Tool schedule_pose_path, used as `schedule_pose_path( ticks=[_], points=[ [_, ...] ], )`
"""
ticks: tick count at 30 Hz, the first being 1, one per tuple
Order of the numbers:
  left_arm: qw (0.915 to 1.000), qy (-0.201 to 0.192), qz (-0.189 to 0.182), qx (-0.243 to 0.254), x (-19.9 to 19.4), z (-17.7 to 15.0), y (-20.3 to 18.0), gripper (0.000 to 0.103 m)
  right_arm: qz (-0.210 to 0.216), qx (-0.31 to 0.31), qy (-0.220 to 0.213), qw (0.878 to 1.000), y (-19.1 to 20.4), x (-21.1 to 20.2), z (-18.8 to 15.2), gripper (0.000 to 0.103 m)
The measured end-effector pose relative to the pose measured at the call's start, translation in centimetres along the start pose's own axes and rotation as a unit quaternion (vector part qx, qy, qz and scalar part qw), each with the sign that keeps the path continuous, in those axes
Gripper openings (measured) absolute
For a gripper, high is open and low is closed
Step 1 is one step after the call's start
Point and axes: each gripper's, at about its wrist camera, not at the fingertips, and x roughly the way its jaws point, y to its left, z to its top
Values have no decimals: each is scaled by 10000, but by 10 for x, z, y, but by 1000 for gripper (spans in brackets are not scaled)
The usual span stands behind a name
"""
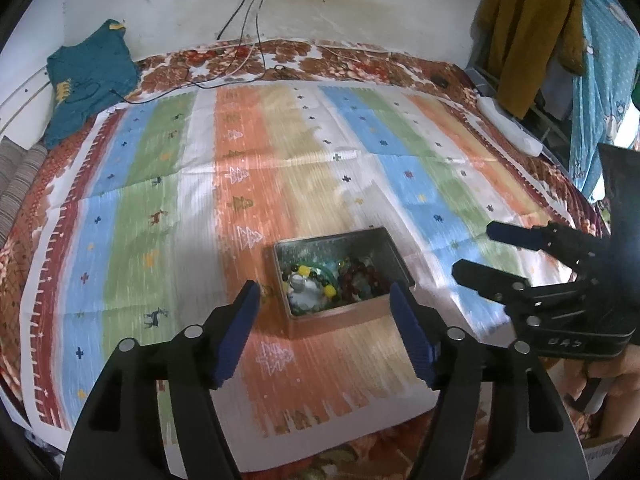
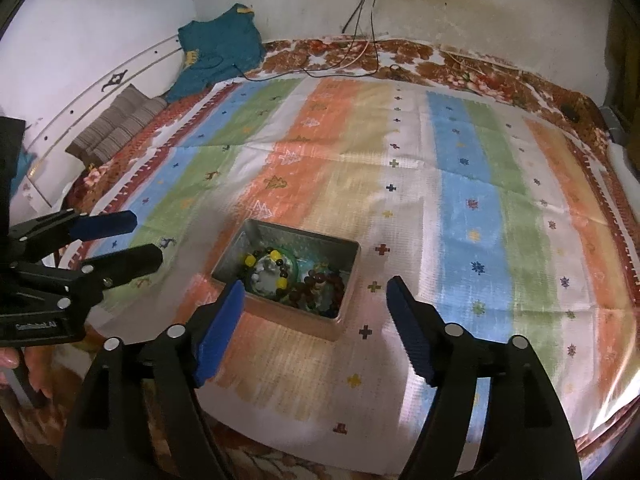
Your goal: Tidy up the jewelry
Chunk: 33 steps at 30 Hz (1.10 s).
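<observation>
Tin (image 1: 394, 258): rectangular, open-topped, thin metal walls; set on the striped mat (image 1: 240, 160), nearer its front edge than its far edge, about midway between the side edges. Judged light and rigid, liable to slide on the smooth mat if nudged.
Contents: beaded bracelets (image 2: 316, 286) heaped in a tangle; dark red-brown beads on one side, black-and-yellow beads (image 2: 276, 258) around a pale round piece on the other, something green beneath.
Handling: beads judged hard and slippery, strung on limp cord; each strand likely to sag and drag neighbours when lifted. Best hold judged to be a loop standing proud of the heap, pinched across the cord between beads rather than on a single bead.
Fragility: pale and green pieces possibly glass or stone; cannot tell.
Left gripper (image 1: 324, 308): wide open, nothing held, poised just before the tin's near wall, jaws straddling its width.
Right gripper (image 2: 314, 304): wide open, nothing held, above the tin's near edge.
Mat surround: floral bedspread (image 1: 360, 60); teal garment (image 1: 90, 80) at the far left corner.
</observation>
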Motion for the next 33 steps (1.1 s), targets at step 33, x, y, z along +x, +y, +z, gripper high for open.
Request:
schedule_pose_path(
  ticks=[33],
  points=[
    [9981, -587, 161, 88, -38, -36, -9, 97, -163, -309, -516, 9981, 11, -43, -37, 96]
  ],
)
